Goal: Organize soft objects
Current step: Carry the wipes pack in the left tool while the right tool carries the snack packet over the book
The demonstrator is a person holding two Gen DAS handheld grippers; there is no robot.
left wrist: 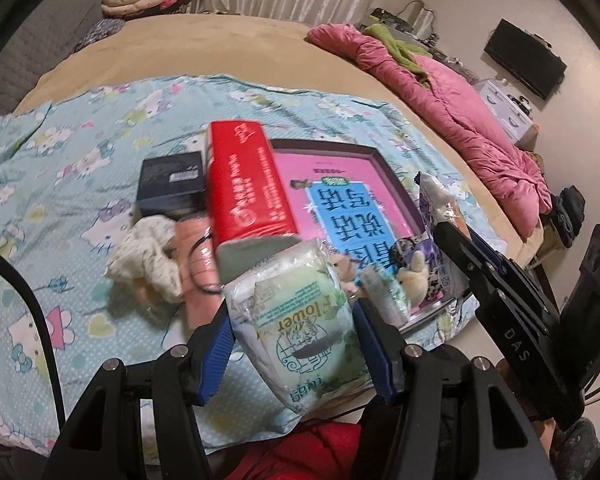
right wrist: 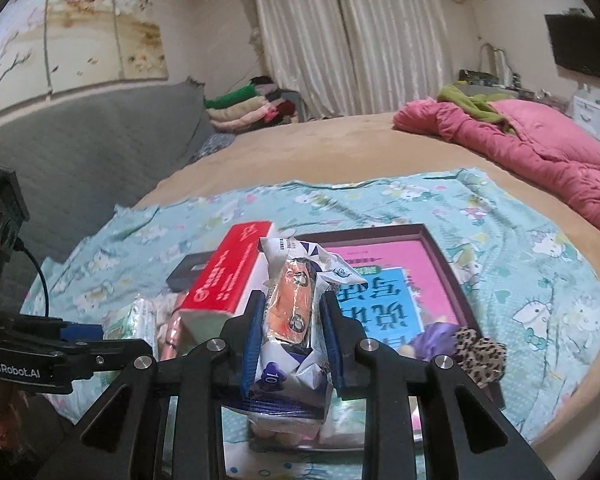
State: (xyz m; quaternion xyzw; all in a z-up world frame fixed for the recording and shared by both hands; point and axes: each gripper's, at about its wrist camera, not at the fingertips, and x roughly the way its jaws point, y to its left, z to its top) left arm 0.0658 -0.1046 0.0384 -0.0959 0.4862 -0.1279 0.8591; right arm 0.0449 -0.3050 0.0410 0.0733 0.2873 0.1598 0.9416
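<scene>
Bedding fills both wrist views: a light-blue cartoon-cat printed sheet (left wrist: 80, 184) spread over a tan bed cover (left wrist: 236, 48). On the sheet lies a shallow dark-rimmed rectangular tray (right wrist: 440, 252) whose floor is covered by a pink and blue picture book (left wrist: 340, 200); at the tray's near end sit a leopard-print fabric piece (right wrist: 480, 352), a purple cloth (right wrist: 436, 332) and a small cream plush toy (left wrist: 414, 276). A red rectangular tissue box (left wrist: 244, 184) stands tilted just left of the tray, with a small black box (left wrist: 170, 184) behind it and a cream crumpled cloth (left wrist: 148, 252) beside it. The left gripper (left wrist: 296, 320) pinches a soft white-and-green plastic tissue pack (left wrist: 296, 312) between its blue pads, raised above the sheet. The right gripper (right wrist: 294, 320) pinches a crinkled white, navy and orange soft packet (right wrist: 292, 312), which hides part of the tray. A pink quilt (right wrist: 540, 148) lies bunched at the far right; folded clothes (right wrist: 240, 108) are stacked beyond the bed.
</scene>
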